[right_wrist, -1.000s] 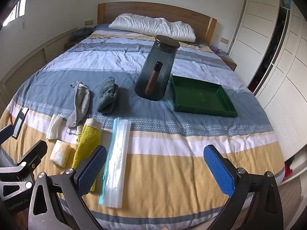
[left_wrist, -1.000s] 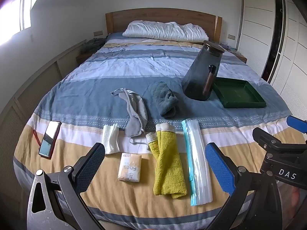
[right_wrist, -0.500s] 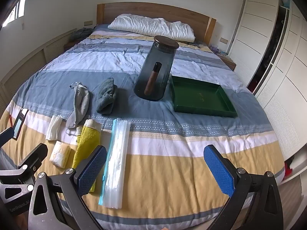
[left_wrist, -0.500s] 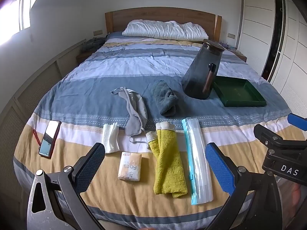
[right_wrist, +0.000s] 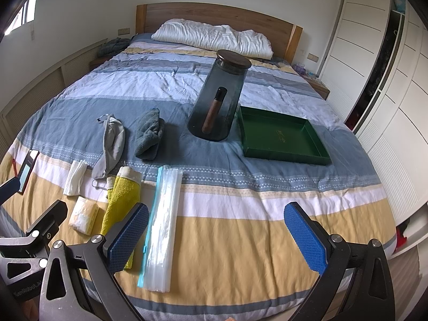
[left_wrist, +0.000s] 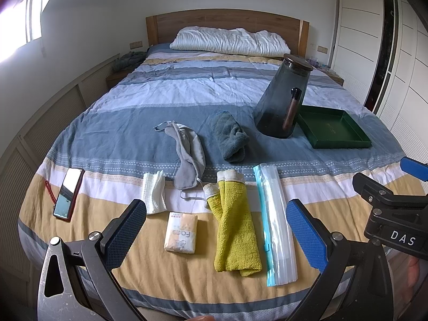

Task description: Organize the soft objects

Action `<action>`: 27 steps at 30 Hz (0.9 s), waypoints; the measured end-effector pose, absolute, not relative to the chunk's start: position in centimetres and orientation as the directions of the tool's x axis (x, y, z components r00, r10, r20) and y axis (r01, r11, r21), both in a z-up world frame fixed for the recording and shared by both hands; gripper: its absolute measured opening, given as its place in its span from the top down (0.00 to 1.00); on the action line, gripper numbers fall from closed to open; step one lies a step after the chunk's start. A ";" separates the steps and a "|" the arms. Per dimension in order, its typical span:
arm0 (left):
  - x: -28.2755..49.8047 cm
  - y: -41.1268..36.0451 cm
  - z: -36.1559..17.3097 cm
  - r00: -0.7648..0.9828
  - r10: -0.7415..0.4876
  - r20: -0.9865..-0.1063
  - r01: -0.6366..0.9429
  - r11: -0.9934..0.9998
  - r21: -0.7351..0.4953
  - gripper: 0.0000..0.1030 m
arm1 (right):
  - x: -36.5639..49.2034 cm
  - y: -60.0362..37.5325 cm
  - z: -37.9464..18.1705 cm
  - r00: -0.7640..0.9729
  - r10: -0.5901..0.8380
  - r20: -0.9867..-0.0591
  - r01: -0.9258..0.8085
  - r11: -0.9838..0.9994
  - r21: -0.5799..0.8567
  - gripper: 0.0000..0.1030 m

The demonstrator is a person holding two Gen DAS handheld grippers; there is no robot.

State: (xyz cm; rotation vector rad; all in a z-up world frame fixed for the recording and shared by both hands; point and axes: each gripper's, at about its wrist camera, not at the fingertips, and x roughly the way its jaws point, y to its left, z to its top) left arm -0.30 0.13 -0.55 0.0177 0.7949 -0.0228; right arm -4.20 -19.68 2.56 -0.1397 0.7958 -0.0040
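So far nothing is in hand: your left gripper (left_wrist: 214,230) hangs above the foot of the striped bed (left_wrist: 187,91) with its blue pads spread wide and nothing between them, and your right gripper (right_wrist: 216,236) is likewise wide apart and empty over bare quilt. The soft things lie in a loose row near the bed's foot: a folded yellow terry towel (left_wrist: 235,230), a small wrapped tissue pack (left_wrist: 182,231) just left of it, a folded white cloth (left_wrist: 153,192), a grey sleep mask (left_wrist: 187,152) with its cord trailing toward the towel, and a rolled grey-blue cloth (left_wrist: 230,136) farther up. A clear zip bag with a blue seal strip (left_wrist: 275,222) lies just right of the towel, and the dark green tray (right_wrist: 281,136) sits well apart beside the smoky glass jar with a dark lid (right_wrist: 219,99). Mind a few likely slips: pinch the towel by one layer and it will probably unfold and drag; the mask's cord may catch the towel as you lift either one; the bag is slick and may slide away instead of opening; and a wide reach toward the tray could knock the tall jar over on the soft quilt. The phone with a red strap (left_wrist: 68,192) is not yours to sort.
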 end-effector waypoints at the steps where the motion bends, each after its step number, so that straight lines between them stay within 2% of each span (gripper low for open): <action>1: -0.4 0.2 -0.6 0.700 -0.014 -0.714 0.027 1.000 0.007 0.01 | -4.2 -19.7 2.5 0.700 -0.057 -0.712 -0.049 0.991 -0.127 0.00; 27: 0.4 0.8 -1.7 0.685 -0.009 -0.728 0.021 1.000 0.008 0.01 | -3.5 -19.4 1.7 0.693 -0.055 -0.719 -0.052 0.991 -0.126 0.00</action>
